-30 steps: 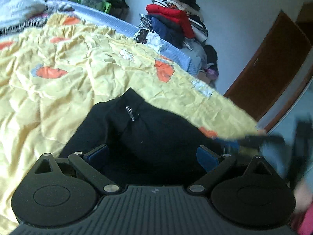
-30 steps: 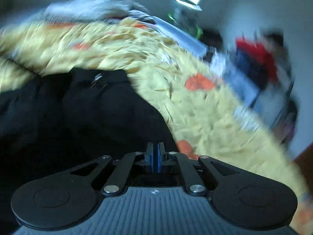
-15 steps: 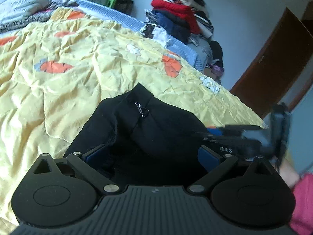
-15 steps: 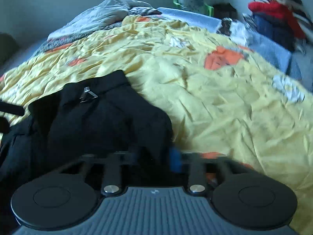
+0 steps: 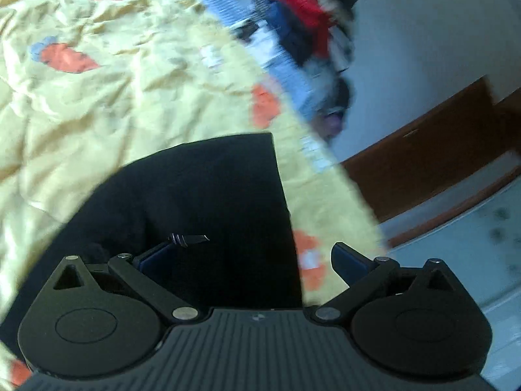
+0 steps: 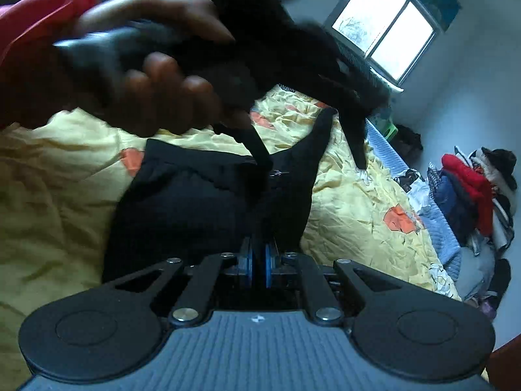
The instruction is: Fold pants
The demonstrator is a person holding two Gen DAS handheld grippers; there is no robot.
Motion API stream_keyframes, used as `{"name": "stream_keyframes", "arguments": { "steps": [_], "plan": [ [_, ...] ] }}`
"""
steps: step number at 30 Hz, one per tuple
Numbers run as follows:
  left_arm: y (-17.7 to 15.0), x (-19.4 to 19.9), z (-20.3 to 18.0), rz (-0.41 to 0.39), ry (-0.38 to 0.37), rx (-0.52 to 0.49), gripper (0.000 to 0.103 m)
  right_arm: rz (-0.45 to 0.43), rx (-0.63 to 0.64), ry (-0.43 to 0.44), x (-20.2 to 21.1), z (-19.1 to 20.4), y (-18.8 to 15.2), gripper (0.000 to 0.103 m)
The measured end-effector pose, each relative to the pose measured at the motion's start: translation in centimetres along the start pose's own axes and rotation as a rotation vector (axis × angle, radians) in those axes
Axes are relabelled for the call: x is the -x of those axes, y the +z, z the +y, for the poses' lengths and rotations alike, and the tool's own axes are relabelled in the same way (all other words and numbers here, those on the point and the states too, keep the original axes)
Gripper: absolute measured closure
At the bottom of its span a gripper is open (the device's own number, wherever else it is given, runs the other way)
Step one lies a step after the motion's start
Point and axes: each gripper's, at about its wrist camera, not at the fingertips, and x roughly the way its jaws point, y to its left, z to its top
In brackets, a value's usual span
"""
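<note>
A wrinkled pale-yellow quilt with orange and white patches (image 6: 355, 202) covers the whole bed, and the black fabric pants (image 5: 202, 202) lie bunched on it near the bed's edge. Beyond the quilt a light-blue ribbed blanket (image 6: 439, 228) runs along the far side. Past that, a heap of clothes topped with a red garment (image 6: 472, 182) is piled against the pale wall. A bright two-pane window (image 6: 387, 32) is set high in the wall, and a green plastic stool (image 6: 389, 128) stands below it by the bed. In the left wrist view a dark brown wooden door (image 5: 433, 150) shows beyond the bed's edge, blurred.

The left gripper (image 5: 254, 254) hovers over the pants with its blue-padded fingers spread wide, having just narrowed a little; cloth lies under the gap but the pads do not press it. The right gripper (image 6: 257, 260) has its fingers pinched on a fold of the pants, which rises in a dark peak above it. The person's left hand (image 6: 156, 75), in a red sleeve (image 6: 32, 32), grips the other tool's handle close to the lens.
</note>
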Motion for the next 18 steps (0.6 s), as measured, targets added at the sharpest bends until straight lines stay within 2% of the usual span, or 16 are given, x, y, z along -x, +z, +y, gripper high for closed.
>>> {"name": "stream_keyframes", "arguments": {
  "steps": [1,2,3,5,9,12,14,15,16,18],
  "plan": [
    [-0.2,0.0,0.4,-0.005,0.020,0.016,0.021,0.005,-0.017,0.004,0.0,0.2,-0.2,0.096],
    [-0.6,0.3,0.9,-0.016,0.000,0.030,0.056,0.007,-0.036,0.008,-0.2,0.5,-0.1,0.096],
    [-1.0,0.7,1.3,-0.020,-0.006,0.029,0.084,0.009,-0.051,0.010,-0.3,0.8,-0.3,0.096],
    [-1.9,1.9,2.0,-0.055,0.012,0.006,0.096,0.011,-0.086,0.024,-0.4,1.2,-0.5,0.096],
    [-4.0,5.2,3.7,-0.107,0.031,-0.035,0.097,0.001,-0.151,0.076,0.5,3.1,-0.6,0.096],
    [-6.1,6.4,4.7,-0.102,0.104,-0.100,0.097,0.010,-0.179,0.120,0.8,5.1,-0.6,0.096],
    [-6.8,6.1,6.0,-0.082,0.146,-0.095,0.097,0.027,-0.195,0.134,0.4,5.9,-0.9,0.096],
    [-6.9,5.8,6.4,-0.078,0.154,-0.094,0.094,0.033,-0.214,0.134,0.2,6.1,-1.1,0.095],
    [-7.1,5.5,6.6,-0.077,0.164,-0.122,0.084,0.036,-0.244,0.133,0.1,6.0,-1.2,0.094],
    [-7.4,5.6,6.2,-0.096,0.186,-0.163,0.080,0.037,-0.320,0.138,0.3,5.2,-1.4,0.093]
  ]
}}
